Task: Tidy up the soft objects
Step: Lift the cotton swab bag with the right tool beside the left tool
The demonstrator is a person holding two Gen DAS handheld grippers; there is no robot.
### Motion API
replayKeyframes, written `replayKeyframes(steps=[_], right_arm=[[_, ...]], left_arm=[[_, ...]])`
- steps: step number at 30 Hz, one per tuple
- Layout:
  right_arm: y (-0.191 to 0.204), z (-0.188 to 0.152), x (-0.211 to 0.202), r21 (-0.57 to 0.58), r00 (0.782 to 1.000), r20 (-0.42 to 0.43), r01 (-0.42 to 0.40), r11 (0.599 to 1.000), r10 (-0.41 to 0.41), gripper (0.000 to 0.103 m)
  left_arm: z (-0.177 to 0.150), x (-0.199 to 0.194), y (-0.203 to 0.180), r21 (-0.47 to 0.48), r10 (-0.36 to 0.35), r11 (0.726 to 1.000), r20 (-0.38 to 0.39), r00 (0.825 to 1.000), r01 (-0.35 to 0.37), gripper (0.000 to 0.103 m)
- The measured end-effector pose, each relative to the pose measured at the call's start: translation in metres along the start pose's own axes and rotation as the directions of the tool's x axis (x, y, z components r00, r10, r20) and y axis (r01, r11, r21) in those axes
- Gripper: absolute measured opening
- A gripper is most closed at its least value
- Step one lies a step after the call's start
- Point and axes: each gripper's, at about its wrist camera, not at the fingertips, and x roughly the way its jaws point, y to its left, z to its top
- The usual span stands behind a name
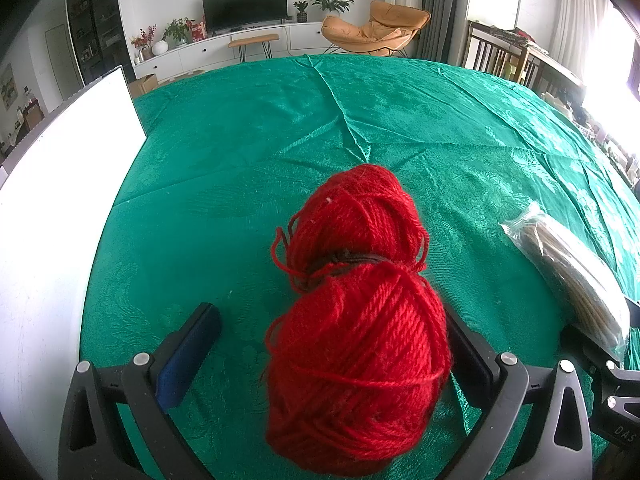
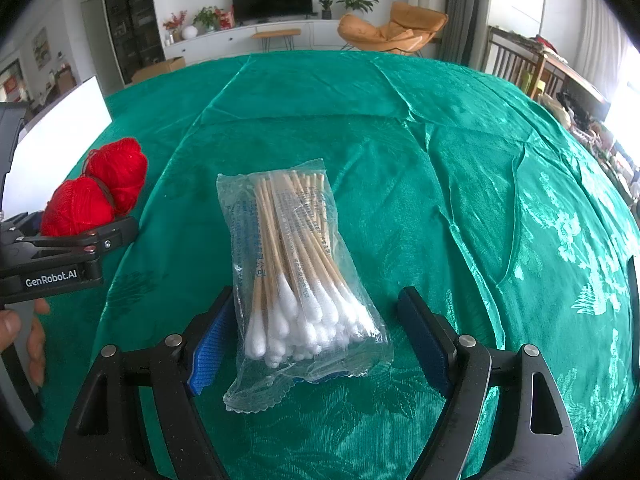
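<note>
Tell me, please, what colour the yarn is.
Red yarn, clearest in the left wrist view.

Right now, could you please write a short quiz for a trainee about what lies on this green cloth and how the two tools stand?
1. True or false: the right tool stands open around the clear plastic bag of wooden cotton swabs.
2. Which thing lies between the fingers of the left tool?
A. a folded towel
B. the red ball of yarn
C. a sponge
3. Fill in: the shiny tablecloth is ____ in colour.

Key:
1. True; the pads do not press on the bag.
2. B.
3. Green.
</note>
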Motion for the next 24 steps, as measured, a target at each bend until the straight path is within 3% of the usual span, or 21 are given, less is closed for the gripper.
replayKeyframes(steps=[14,17,20,24], right_arm=[[0.003,0.000,-0.001,-0.008,1.000,-0.016,-0.003,1.000,0.003,0.083],[0.004,0.011,0.002,-0.030,0.992,-0.126,-0.021,0.999,0.017,0.083],[0.005,0.029,0.012,-0.050,0.962,-0.270,-0.046,0.998,0.031,0.083],[0.007,0.042,0.020,-0.071,0.940,-0.339,-0.068,0.995,0.039,0.083]], left_arm=[[0.000,0.000,0.000,0.000,0.000,1.000,0.000,1.000,0.000,0.103],[0.000,0.000,0.000,0.000,0.000,1.000,0.000,1.000,0.000,0.103],[0.000,0.000,0.000,0.000,0.000,1.000,0.000,1.000,0.000,0.103],[0.000,0.000,0.000,0.000,0.000,1.000,0.000,1.000,0.000,0.103]])
